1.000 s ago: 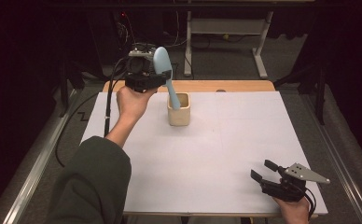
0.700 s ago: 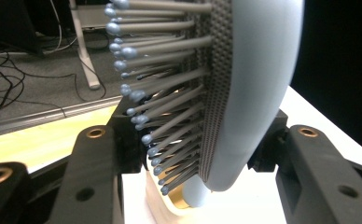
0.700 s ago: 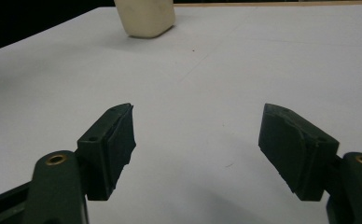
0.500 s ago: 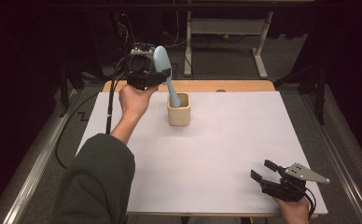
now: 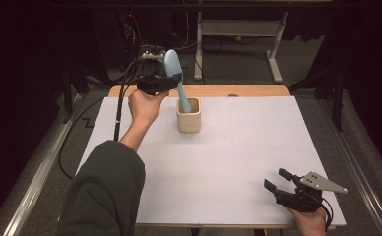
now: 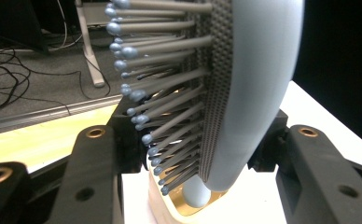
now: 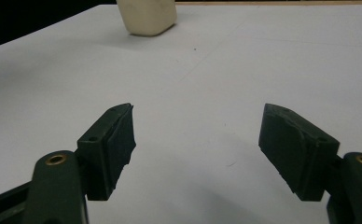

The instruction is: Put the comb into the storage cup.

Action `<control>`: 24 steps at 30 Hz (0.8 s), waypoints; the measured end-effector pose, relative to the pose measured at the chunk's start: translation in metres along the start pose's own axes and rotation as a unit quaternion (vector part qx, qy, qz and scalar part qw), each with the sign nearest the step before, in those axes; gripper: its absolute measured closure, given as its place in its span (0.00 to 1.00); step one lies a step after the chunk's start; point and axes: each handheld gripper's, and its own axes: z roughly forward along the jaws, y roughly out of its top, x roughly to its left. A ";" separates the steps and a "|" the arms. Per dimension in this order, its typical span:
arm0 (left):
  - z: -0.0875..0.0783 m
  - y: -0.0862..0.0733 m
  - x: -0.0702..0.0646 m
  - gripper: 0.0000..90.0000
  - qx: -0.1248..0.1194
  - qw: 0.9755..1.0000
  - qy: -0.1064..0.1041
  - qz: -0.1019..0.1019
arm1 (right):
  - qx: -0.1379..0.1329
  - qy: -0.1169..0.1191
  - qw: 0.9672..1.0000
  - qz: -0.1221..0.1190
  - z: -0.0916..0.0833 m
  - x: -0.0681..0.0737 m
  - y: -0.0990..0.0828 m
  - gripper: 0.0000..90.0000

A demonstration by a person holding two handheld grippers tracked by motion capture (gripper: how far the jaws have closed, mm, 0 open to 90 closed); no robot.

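Left claw [image 5: 175, 78]: clamping the light-blue hairbrush [image 5: 172, 64] at its head, above the far-left worktop [image 5: 228, 162].
Hairbrush: standing tilted, its handle already dipping into the cream cup [image 5: 188, 119].
Right claw [image 5: 277, 181]: resting wide apart and holding nothing at the near-right corner.
Doing it well: lowering the handle until it is bottoming out, then releasing gently, avoiding tipping the cup.
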 end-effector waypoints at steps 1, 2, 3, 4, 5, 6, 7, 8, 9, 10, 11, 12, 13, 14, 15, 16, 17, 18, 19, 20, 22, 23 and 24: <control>0.001 0.000 -0.001 0.56 0.001 1.000 0.001 0.002 | 0.000 0.000 1.000 -0.001 0.000 0.000 0.000 0.30; 0.001 -0.001 -0.001 0.56 0.002 1.000 0.002 0.004 | -0.001 0.000 1.000 -0.002 0.000 0.000 0.000 0.30; 0.002 -0.001 -0.002 0.56 0.003 1.000 0.001 0.005 | -0.001 0.000 1.000 -0.002 0.000 0.000 0.000 0.30; 0.002 -0.001 -0.002 0.56 0.005 1.000 0.001 0.005 | 0.000 -0.001 1.000 -0.002 0.000 0.000 0.000 0.30; 0.003 -0.001 -0.003 0.56 0.006 1.000 0.001 0.007 | 0.000 -0.001 1.000 -0.004 0.000 0.001 0.000 0.30; 0.004 -0.002 -0.004 0.56 0.006 1.000 0.002 0.008 | 0.001 -0.001 1.000 -0.003 0.000 0.001 0.000 0.30; 0.004 -0.002 -0.004 0.56 0.006 1.000 0.001 0.008 | 0.001 -0.001 1.000 -0.004 0.000 0.001 0.000 0.30; 0.005 -0.002 -0.004 0.56 0.007 1.000 0.001 0.008 | 0.001 -0.001 1.000 -0.005 0.000 0.001 0.000 0.30; 0.005 -0.002 -0.004 0.56 0.008 1.000 0.000 0.008 | 0.001 -0.001 1.000 -0.004 0.000 0.001 0.000 0.30; 0.006 -0.003 -0.005 0.56 0.008 1.000 0.000 0.008 | 0.001 0.000 1.000 -0.004 0.000 0.001 0.000 0.30; 0.007 -0.003 -0.005 0.56 0.009 1.000 0.000 0.008 | 0.001 0.000 1.000 -0.004 0.000 0.001 0.000 0.30; 0.008 -0.003 -0.005 0.56 0.011 1.000 0.000 0.010 | 0.001 0.000 1.000 -0.004 0.000 0.001 0.000 0.30; 0.009 -0.004 -0.006 0.56 0.011 1.000 0.000 0.008 | 0.001 0.000 1.000 -0.005 0.000 0.001 0.000 0.30; 0.010 -0.004 -0.006 0.56 0.012 1.000 -0.001 0.009 | 0.001 0.000 1.000 -0.005 0.000 0.001 0.000 0.30; 0.010 -0.004 -0.007 0.56 0.014 1.000 -0.001 0.009 | 0.001 0.000 1.000 -0.005 0.000 0.001 0.000 0.30; 0.011 -0.005 -0.007 0.56 0.015 1.000 -0.001 0.010 | 0.000 0.000 1.000 -0.006 0.000 0.001 0.000 0.30; 0.012 -0.005 -0.008 0.56 0.015 1.000 -0.002 0.010 | 0.001 0.000 1.000 -0.006 0.000 0.001 0.000 0.30; 0.013 -0.005 -0.008 0.56 0.016 1.000 -0.002 0.011 | 0.000 0.000 1.000 -0.006 0.000 0.001 0.000 0.30; 0.013 -0.006 -0.009 0.56 0.017 1.000 -0.002 0.012 | 0.001 0.000 1.000 -0.006 0.000 0.001 0.000 0.30; 0.014 -0.006 -0.010 0.56 0.016 1.000 -0.003 0.012 | 0.000 0.000 1.000 -0.006 0.000 0.001 0.000 0.30; 0.015 -0.007 -0.011 0.56 0.017 1.000 -0.004 0.014 | 0.001 0.001 1.000 -0.007 0.000 0.001 0.000 0.30; 0.015 -0.007 -0.011 0.56 0.018 1.000 -0.004 0.014 | 0.000 0.001 1.000 -0.007 0.000 0.001 0.000 0.30; 0.016 -0.007 -0.011 0.56 0.018 1.000 -0.004 0.013 | 0.000 0.001 1.000 -0.007 0.000 0.001 0.000 0.30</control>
